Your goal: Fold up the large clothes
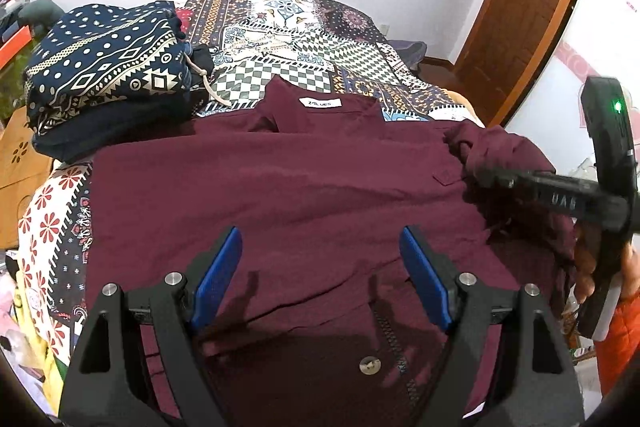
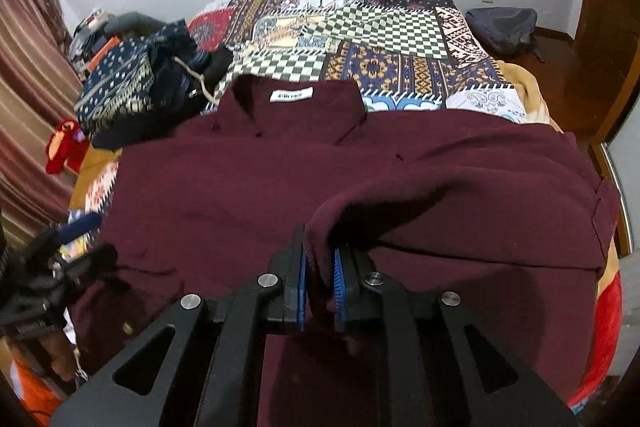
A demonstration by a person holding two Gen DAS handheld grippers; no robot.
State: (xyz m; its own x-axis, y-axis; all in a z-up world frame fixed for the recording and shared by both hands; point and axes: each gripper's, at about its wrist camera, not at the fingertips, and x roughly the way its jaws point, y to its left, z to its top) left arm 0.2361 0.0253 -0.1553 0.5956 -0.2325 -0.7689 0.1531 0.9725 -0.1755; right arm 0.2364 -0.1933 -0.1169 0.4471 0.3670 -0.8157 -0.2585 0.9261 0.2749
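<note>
A large maroon shirt (image 1: 260,187) lies spread on the patterned bedspread (image 1: 320,39), collar and white label at the far side. My left gripper (image 1: 320,247) is open and empty just above the shirt's near part. My right gripper (image 2: 319,251) is shut on a fold of the maroon shirt (image 2: 280,179) and lifts it off the bed. In the left wrist view the right gripper (image 1: 476,175) shows at the right, holding bunched fabric. The left gripper (image 2: 80,227) appears blurred at the left edge of the right wrist view.
A stack of folded navy patterned clothes (image 1: 104,67) sits at the far left of the bed, also in the right wrist view (image 2: 120,87). A wooden door (image 1: 520,7) stands at the right. A dark bag (image 2: 504,27) lies on the floor beyond the bed.
</note>
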